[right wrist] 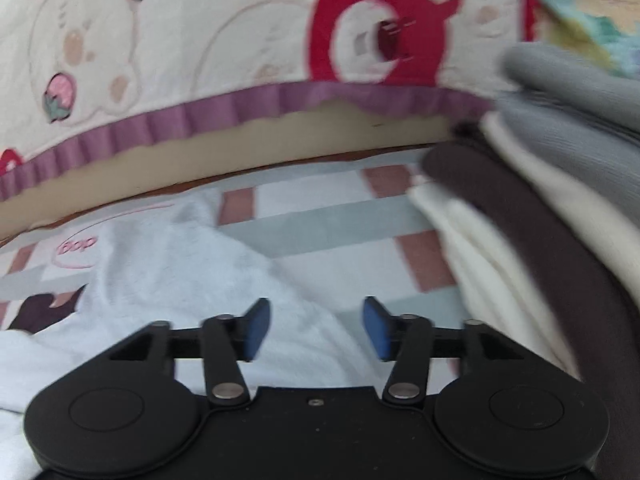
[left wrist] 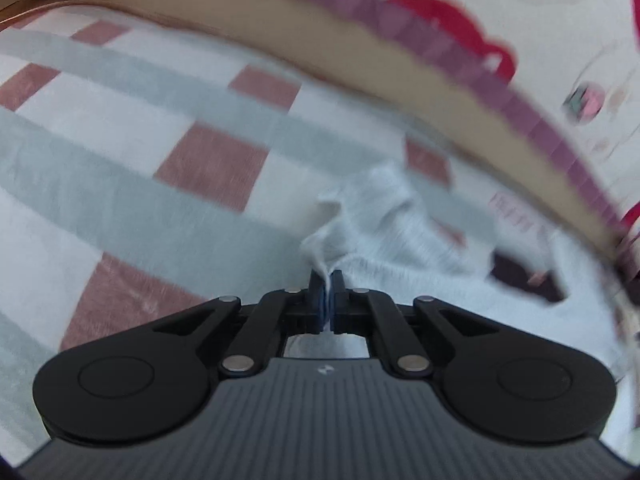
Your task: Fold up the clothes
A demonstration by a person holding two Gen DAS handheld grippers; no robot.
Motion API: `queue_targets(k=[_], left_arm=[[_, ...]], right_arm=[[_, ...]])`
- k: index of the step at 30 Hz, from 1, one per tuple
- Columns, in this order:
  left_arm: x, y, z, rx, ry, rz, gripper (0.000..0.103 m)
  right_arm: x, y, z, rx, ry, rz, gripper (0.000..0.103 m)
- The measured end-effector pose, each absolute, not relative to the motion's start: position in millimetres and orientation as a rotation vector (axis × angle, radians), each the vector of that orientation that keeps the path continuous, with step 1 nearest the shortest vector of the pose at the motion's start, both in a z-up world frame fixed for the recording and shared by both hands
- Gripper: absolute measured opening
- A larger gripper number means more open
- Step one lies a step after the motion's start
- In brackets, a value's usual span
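Note:
A white garment (left wrist: 400,232) with a dark print lies crumpled on a checked cloth of white, grey and dusty red (left wrist: 120,128). My left gripper (left wrist: 327,280) is shut on a pinched fold of that garment, which sticks up between the blue pads. In the right wrist view the same white garment (right wrist: 168,264) spreads to the left, with a pink oval logo near its far edge. My right gripper (right wrist: 316,320) stands open above the garment's edge and the checked cloth (right wrist: 344,216), nothing between its blue pads (right wrist: 256,328).
A stack of folded clothes in grey, cream and dark brown (right wrist: 540,200) rises on the right. Behind runs a quilt with red bears and a purple frill (right wrist: 240,112) over a tan mattress edge (left wrist: 320,52).

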State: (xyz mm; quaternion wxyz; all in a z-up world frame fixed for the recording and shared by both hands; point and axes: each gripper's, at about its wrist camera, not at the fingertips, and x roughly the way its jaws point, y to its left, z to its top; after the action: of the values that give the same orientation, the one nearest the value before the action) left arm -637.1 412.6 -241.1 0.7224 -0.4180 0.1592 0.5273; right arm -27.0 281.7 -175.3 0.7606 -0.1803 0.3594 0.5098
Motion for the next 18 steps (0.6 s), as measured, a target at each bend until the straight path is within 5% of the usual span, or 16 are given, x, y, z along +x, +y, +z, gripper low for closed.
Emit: queue_targets(k=[13,15,16,18], left_arm=[[-654.9,393.3,-223.6,-1.072,-0.084,0.914,0.002],[-654.0,394.7,-227.7,-1.090,-0.046,0.940,0.002],[-653.6,395.9,-230.0,-1.098,-0.020,0.954,0.002],[-653.8,397.8,-233.6,-1.109,0.008,0.965,0.002]], right_arm=[[-32.6,370.2,-222.2,-0.550,0.788,1.192,0.070],[-38.2,371.0,-219.2,-0.546,0.757,1.220,0.049],[-41.2,369.4,-215.1,-0.545,0.742,1.244,0.007],[-46.8,365.2,-205.8,-0.536,0.708,1.289,0.007]])
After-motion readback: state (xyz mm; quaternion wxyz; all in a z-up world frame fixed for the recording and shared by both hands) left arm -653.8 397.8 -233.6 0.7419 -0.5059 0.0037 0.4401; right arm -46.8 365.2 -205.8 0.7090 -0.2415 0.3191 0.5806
